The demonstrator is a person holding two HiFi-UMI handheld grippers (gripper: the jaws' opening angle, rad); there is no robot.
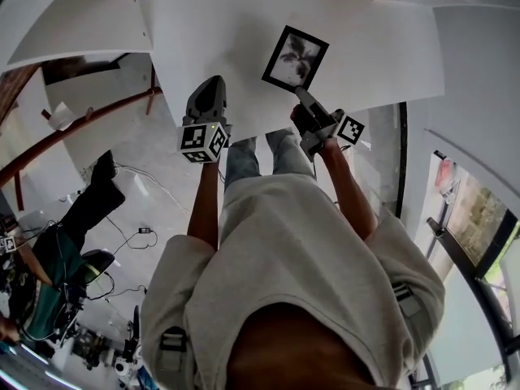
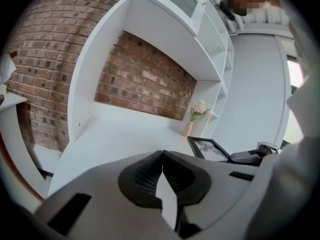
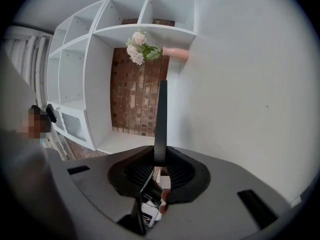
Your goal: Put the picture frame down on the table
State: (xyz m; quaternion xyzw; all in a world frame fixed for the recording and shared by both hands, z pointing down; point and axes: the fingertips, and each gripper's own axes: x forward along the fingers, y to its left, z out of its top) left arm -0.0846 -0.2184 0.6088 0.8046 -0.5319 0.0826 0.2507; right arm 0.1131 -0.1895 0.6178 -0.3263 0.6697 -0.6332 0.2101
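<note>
The black picture frame (image 1: 295,58), holding a dark flower print, hangs over the white table (image 1: 244,23) right of the middle. My right gripper (image 1: 302,96) is shut on its near corner. In the right gripper view the picture frame (image 3: 161,119) shows edge-on as a thin dark bar running up from between the closed jaws. My left gripper (image 1: 211,88) hovers at the table's front edge, shut and holding nothing; in its own view the left gripper (image 2: 161,156) has its pads pressed together, with the picture frame (image 2: 211,149) at the right.
A pink vase with pale flowers (image 2: 196,115) stands far back on the table by the white shelving (image 3: 80,84) and brick wall (image 2: 145,81). Below the table edge, a seated person (image 1: 57,258) and cables lie on the floor at left.
</note>
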